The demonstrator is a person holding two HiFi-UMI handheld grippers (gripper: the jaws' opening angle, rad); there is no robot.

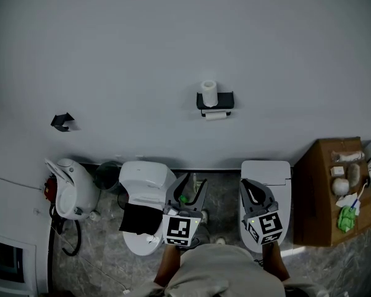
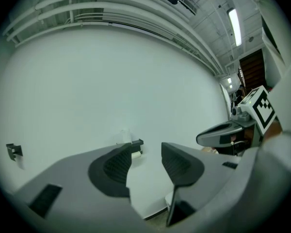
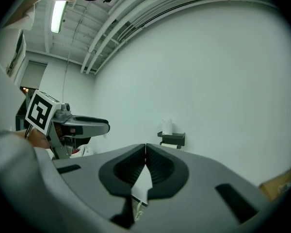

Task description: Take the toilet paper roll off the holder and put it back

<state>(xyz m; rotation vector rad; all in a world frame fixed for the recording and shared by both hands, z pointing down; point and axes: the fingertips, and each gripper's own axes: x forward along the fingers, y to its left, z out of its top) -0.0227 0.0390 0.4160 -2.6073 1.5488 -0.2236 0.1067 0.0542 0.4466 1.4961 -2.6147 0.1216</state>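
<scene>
A white toilet paper roll [image 1: 209, 93] stands upright on top of the black wall holder [image 1: 222, 100], and a second roll [image 1: 216, 115] hangs under it. Both are far ahead of the grippers on the white wall. My left gripper [image 1: 193, 180] is low near the floor, with its jaws apart and nothing between them [image 2: 146, 152]. In the left gripper view the roll [image 2: 124, 136] and holder [image 2: 137, 143] show just above the left jaw. My right gripper [image 1: 245, 183] is beside it, with its pads touching at the tips [image 3: 145, 149] and nothing held. The right gripper view shows the roll [image 3: 167, 126] and the holder [image 3: 172, 139] ahead.
Two white toilets [image 1: 145, 181] [image 1: 267, 171] stand against the wall below the holder. A white fixture [image 1: 69, 187] and a dark bin [image 1: 108, 175] are at the left. A cardboard box [image 1: 324, 190] with small items is at the right. A black hook [image 1: 62, 121] sits on the wall.
</scene>
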